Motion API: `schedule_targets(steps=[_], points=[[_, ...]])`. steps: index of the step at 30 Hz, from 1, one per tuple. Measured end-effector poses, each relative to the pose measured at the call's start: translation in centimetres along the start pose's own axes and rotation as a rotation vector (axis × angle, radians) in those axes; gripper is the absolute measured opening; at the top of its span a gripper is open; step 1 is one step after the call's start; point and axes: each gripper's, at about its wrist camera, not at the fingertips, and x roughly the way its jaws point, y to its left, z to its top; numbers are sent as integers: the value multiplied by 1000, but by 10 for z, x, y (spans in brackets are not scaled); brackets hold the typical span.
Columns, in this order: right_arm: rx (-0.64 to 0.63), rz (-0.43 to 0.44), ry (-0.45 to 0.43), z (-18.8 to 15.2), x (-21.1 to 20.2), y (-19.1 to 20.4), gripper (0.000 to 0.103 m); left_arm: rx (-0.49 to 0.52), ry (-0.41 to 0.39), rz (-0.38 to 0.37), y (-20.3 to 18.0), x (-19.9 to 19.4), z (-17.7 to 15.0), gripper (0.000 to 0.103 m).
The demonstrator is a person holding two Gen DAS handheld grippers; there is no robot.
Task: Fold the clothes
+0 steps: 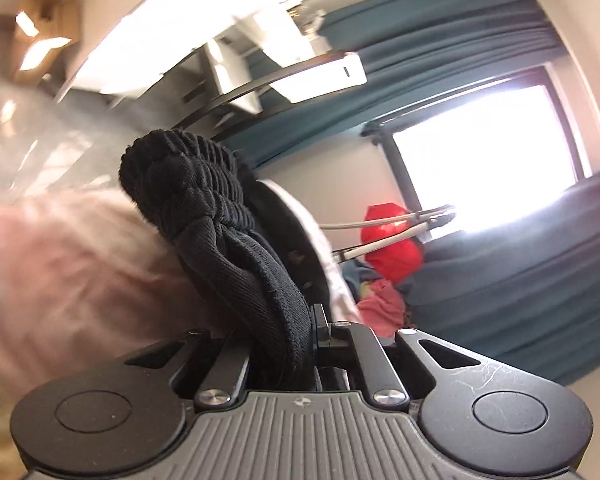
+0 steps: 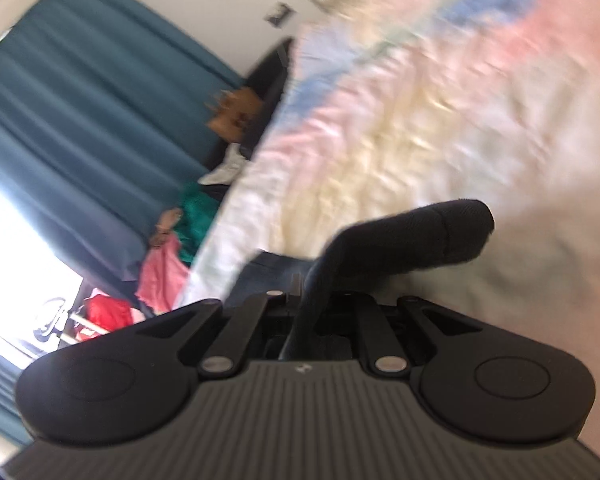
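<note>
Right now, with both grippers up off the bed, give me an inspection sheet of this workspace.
Surface: pastel quilt on a bed, blurred.
Job's things: black knit garment, ribbed end up; a dark fabric end in the right wrist view, whether the same piece is unclear.
Clutter: red bundle, pink cloth, green cloth beside the bed.
Grippers: left gripper shut on the black knit garment; right gripper shut on the dark fabric end.
Cables: white cables by the red bundle.
Surroundings: teal curtains, bright window.
</note>
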Motion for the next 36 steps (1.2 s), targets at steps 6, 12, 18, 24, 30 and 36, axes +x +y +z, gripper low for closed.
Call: schedule_targets(steps=[6, 12, 18, 24, 30, 36], points=[[-104, -22, 19, 25, 86, 89, 7, 19, -2, 37, -71, 100, 36, 8], [-232, -174, 74, 7, 220, 147, 7, 87, 10, 187, -104, 273, 42, 8], [-357, -298, 132, -37, 310, 144, 8, 256, 54, 349, -93, 387, 24, 9], [-304, -245, 185, -43, 319, 124, 17, 300, 107, 309, -72, 394, 21, 20], [-270, -108, 131, -19, 258, 111, 48, 320, 114, 221, -64, 318, 19, 56], [-144, 3, 149, -2, 179, 74, 49, 220, 141, 180, -38, 226, 10, 73]])
